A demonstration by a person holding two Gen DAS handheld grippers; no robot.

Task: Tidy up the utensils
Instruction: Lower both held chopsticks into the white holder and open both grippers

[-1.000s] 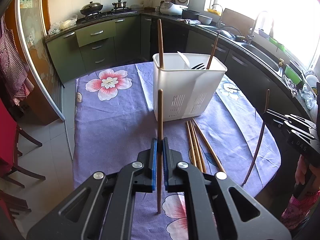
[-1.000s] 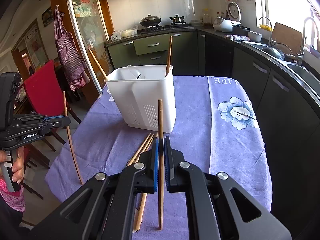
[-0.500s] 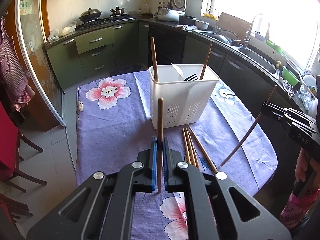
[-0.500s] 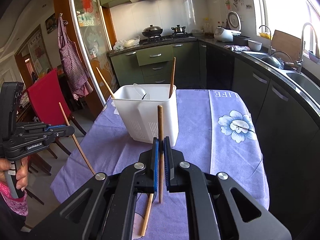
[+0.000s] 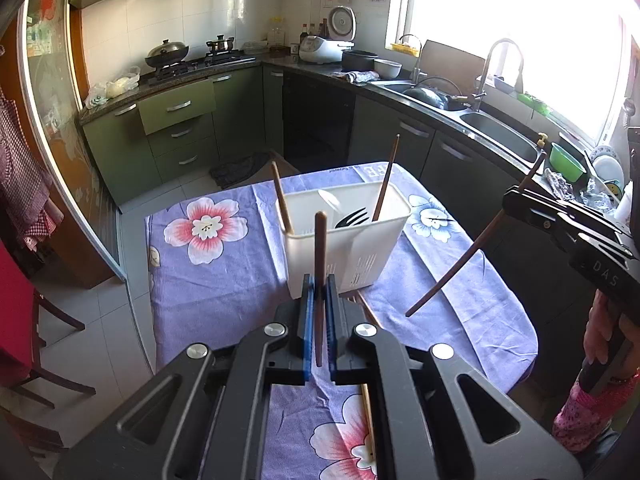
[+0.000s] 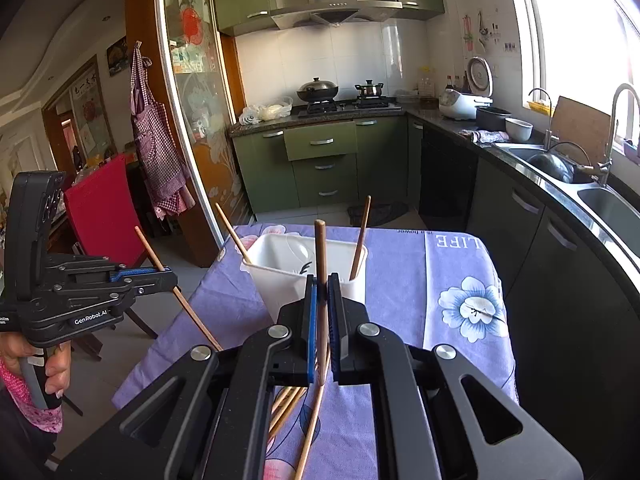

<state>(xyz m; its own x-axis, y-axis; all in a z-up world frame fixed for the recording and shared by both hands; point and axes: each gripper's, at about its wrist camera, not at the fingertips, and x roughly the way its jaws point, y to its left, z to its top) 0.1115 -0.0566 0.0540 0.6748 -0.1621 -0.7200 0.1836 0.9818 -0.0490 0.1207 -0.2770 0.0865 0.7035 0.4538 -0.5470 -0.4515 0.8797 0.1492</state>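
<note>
We have the left gripper point(image 5: 319, 322) clamped on one chopstick point(image 5: 319, 256) and the right gripper point(image 6: 321, 322) clamped on another point(image 6: 321, 264), both clear of the table point(image 5: 224, 280). More chopsticks point(image 6: 286, 404) lie on the cloth just before the white holder point(image 5: 344, 252). We should probably tip each stick upright over the holder's mouth before letting go. We read "GenRobot.AI", "DAS", and "LIFE" on the cloth.

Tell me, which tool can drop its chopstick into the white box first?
Probably the left, though it is close. The left tool holds its chopstick upright, lined up with the white box just ahead. The right tool hangs out past the table edge, holding a slanted chopstick.
</note>
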